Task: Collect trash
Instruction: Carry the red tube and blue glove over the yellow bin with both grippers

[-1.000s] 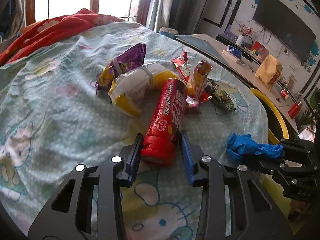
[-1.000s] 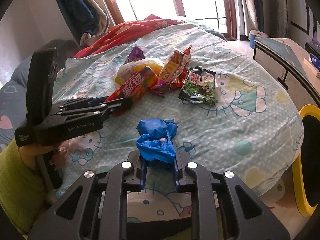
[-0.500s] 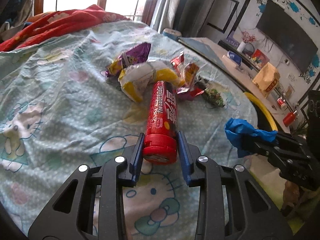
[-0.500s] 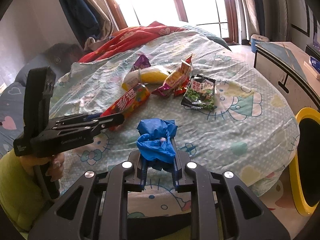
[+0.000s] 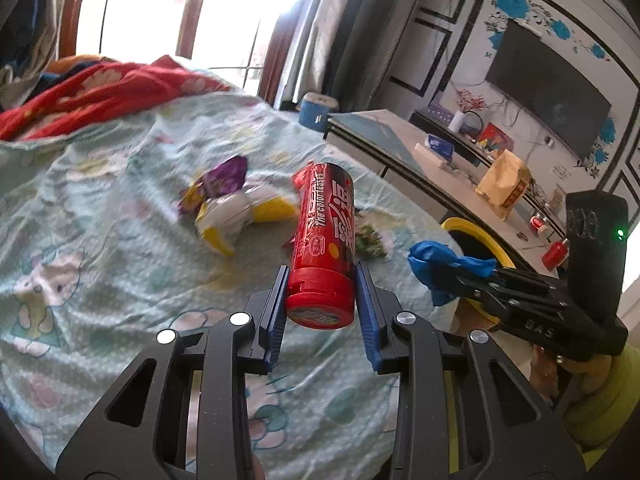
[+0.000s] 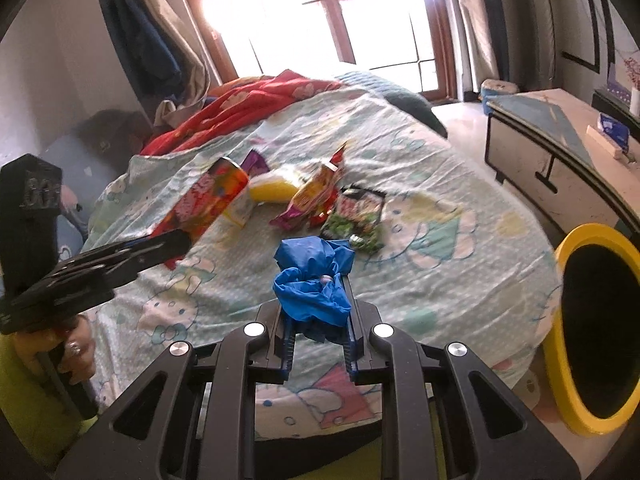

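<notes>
Left tool (image 5: 320,300) grips the cap end of a red tube (image 5: 324,236), raised clear of the bed (image 5: 100,248). Right tool (image 6: 314,308) is closed on a crumpled blue glove (image 6: 310,280). Ahead of both tools, wrappers (image 6: 320,196) and a yellow packet (image 5: 240,212) lie on the bed. Right of the right tool stands a yellow-rimmed bin (image 6: 560,320), just beside the bed.

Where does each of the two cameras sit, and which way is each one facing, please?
Left wrist: on the left gripper, looking down across the bed; its fingers clamp the red tube; right gripper at right.
Right wrist: on the right gripper, facing bed and window; it holds the blue glove; left hand at left.
Shared: tube, glove, yellow wrapper, yellow bin.
</notes>
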